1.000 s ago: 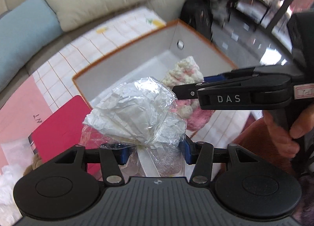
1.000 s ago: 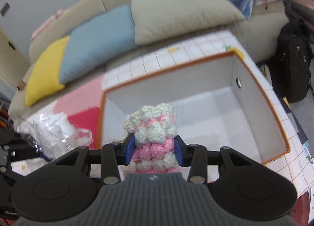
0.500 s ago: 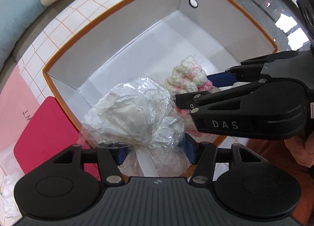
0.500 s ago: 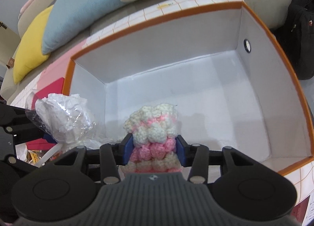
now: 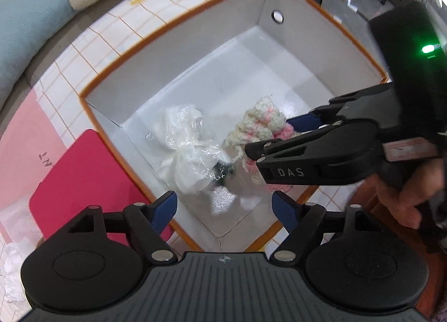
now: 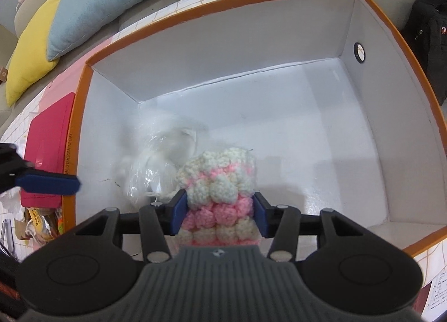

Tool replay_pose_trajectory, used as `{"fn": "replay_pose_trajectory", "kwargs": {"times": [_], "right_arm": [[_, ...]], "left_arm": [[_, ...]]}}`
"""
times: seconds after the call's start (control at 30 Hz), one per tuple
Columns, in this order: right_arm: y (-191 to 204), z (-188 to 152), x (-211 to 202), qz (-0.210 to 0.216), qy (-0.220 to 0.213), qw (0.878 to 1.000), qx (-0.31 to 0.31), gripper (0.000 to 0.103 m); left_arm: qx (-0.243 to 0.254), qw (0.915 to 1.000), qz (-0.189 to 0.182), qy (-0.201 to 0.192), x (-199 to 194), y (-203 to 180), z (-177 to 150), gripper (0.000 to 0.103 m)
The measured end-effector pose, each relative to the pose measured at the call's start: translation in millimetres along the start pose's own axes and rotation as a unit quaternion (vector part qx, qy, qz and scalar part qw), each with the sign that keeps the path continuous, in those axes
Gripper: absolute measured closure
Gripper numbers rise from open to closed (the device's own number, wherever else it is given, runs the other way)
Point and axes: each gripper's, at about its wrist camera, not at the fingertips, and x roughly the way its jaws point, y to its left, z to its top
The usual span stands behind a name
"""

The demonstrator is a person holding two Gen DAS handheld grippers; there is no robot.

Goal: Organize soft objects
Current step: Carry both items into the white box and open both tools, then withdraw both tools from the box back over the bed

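A clear plastic bag of white stuffing (image 5: 190,151) lies on the floor of the orange-rimmed white box (image 5: 173,51), near its left corner; it also shows blurred in the right wrist view (image 6: 156,160). My left gripper (image 5: 223,207) is open and empty above the box's near corner. My right gripper (image 6: 219,215) is shut on a pink and cream crocheted piece (image 6: 220,182) and holds it inside the box (image 6: 223,6), beside the bag. The crocheted piece (image 5: 259,123) and the right gripper (image 5: 279,140) also show in the left wrist view.
A red flat case (image 5: 81,182) lies on the checked cloth left of the box. Blue (image 6: 92,6), yellow (image 6: 30,51) and beige cushions sit on the sofa behind. Snack packets (image 6: 42,224) lie at the left. A black backpack (image 6: 430,31) stands at the right.
My left gripper has opened and let go of the plastic bag, which now lies in the box. My right gripper has lowered further into the box with the crocheted piece.
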Motion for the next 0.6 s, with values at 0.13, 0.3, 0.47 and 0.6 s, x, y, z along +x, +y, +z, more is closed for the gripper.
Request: {"fn": "replay_pose_trajectory", "kwargs": {"times": [0.13,0.3,0.47,0.6], "right_arm": [[8.5,1.6,6.9,-0.006,0.007,1.000,-0.008,0.052],[15.6,3.1,10.4,-0.011,0.020,1.000,-0.007,0.044],[20.1,6.2,9.0,-0.025,0.026,0.999,-0.011,0.038],[27.0,4.4,0.4,-0.043,0.015,0.999,-0.025,0.030]], "left_arm": [[-0.019,0.9994,0.006,-0.029,-16.0,3.4,-6.8,0.022],[-0.037,0.9980,0.001,-0.052,-31.7,8.3,-20.7,0.022],[-0.052,0.9963,-0.002,-0.069,-38.3,14.9,-32.0,0.022],[-0.057,0.9945,-0.002,-0.088,-46.9,18.8,-42.3,0.022]]}}
